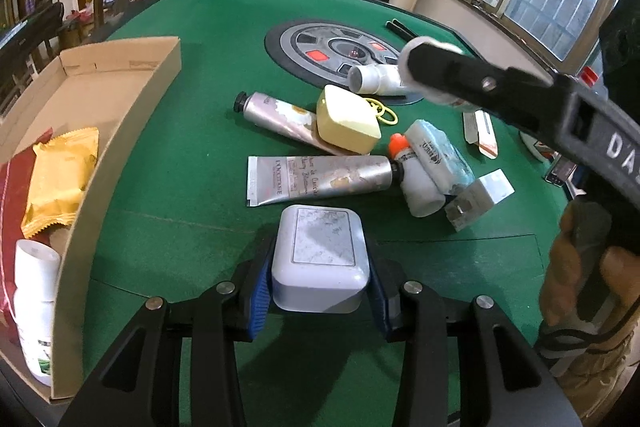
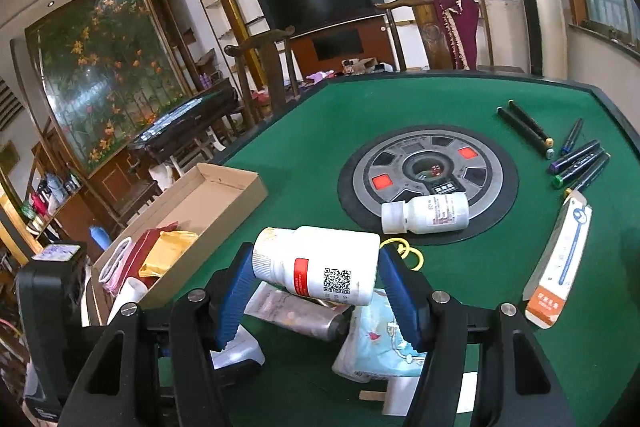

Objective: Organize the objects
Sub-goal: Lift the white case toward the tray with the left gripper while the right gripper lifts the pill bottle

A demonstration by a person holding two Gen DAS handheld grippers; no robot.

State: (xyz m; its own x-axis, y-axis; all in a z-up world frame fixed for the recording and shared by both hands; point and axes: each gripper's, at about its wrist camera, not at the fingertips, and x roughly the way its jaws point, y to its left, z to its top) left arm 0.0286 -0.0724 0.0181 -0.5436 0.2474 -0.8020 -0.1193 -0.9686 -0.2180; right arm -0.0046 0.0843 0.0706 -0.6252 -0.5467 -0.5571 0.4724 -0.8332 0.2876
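Observation:
My left gripper (image 1: 320, 291) is shut on a pale lavender rounded case (image 1: 320, 259), held just above the green table. My right gripper (image 2: 316, 291) is shut on a white pill bottle (image 2: 316, 265) with a red stripe and QR code, lying sideways between the blue pads above the pile. The right gripper also shows as a black arm (image 1: 500, 87) at upper right in the left wrist view. On the felt lie two hand cream tubes (image 1: 320, 179), a yellow case (image 1: 347, 121), a tissue pack (image 1: 436, 155) and a small white bottle (image 1: 374, 79). A cardboard tray (image 1: 132, 115) sits at left.
The tray holds a yellow snack packet (image 1: 60, 179), a red packet and a white bottle (image 1: 34, 303). A round control panel (image 2: 428, 183) is set in the table's middle, with a white bottle (image 2: 424, 213) on it. Several markers (image 2: 560, 151) and a slim box (image 2: 558, 263) lie at right.

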